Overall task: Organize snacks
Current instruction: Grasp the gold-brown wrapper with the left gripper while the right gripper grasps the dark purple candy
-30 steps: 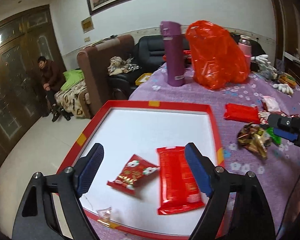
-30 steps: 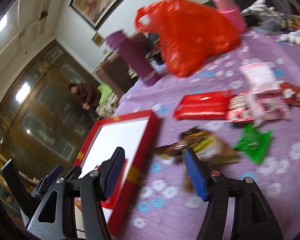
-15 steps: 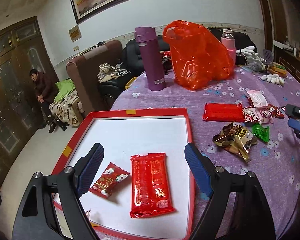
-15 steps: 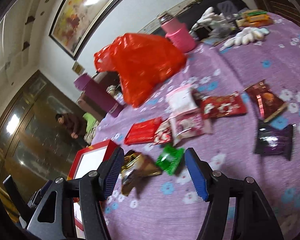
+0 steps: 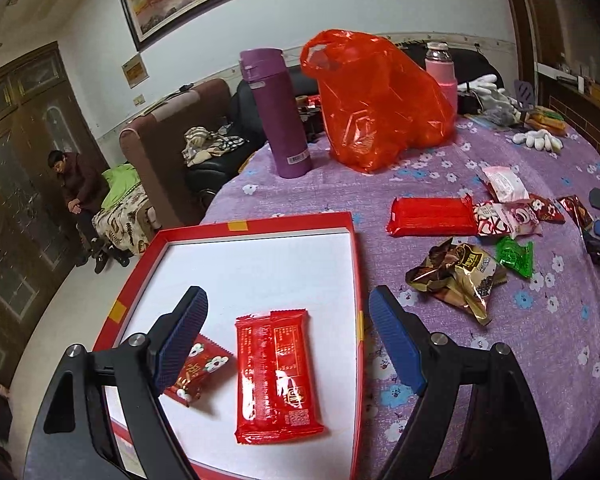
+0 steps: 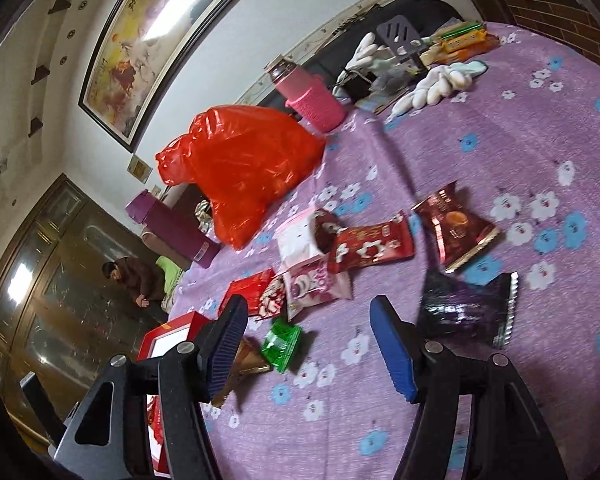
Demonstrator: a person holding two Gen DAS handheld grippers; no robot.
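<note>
My left gripper (image 5: 288,336) is open and empty above the red-rimmed white tray (image 5: 260,264). In the tray lie a long red packet (image 5: 276,376) and a small red flowered packet (image 5: 196,372). Loose snacks lie on the purple cloth to the right: a red bar packet (image 5: 430,216), a brown-gold packet (image 5: 456,276), a green packet (image 5: 514,256). My right gripper (image 6: 308,344) is open and empty above the cloth. Near it lie the green packet (image 6: 282,342), a dark purple packet (image 6: 466,312), a pink-white packet (image 6: 314,284) and red packets (image 6: 370,246).
A red plastic bag (image 5: 376,100), a purple flask (image 5: 276,112) and a pink bottle (image 5: 442,66) stand at the table's back. White gloves (image 6: 440,84) and boxes lie at the far right. A person (image 5: 76,188) sits beyond the table's left edge.
The left gripper has drawn back and swung right, so more of the table shows. The right gripper has swung right from the tray edge to over the loose snacks.
</note>
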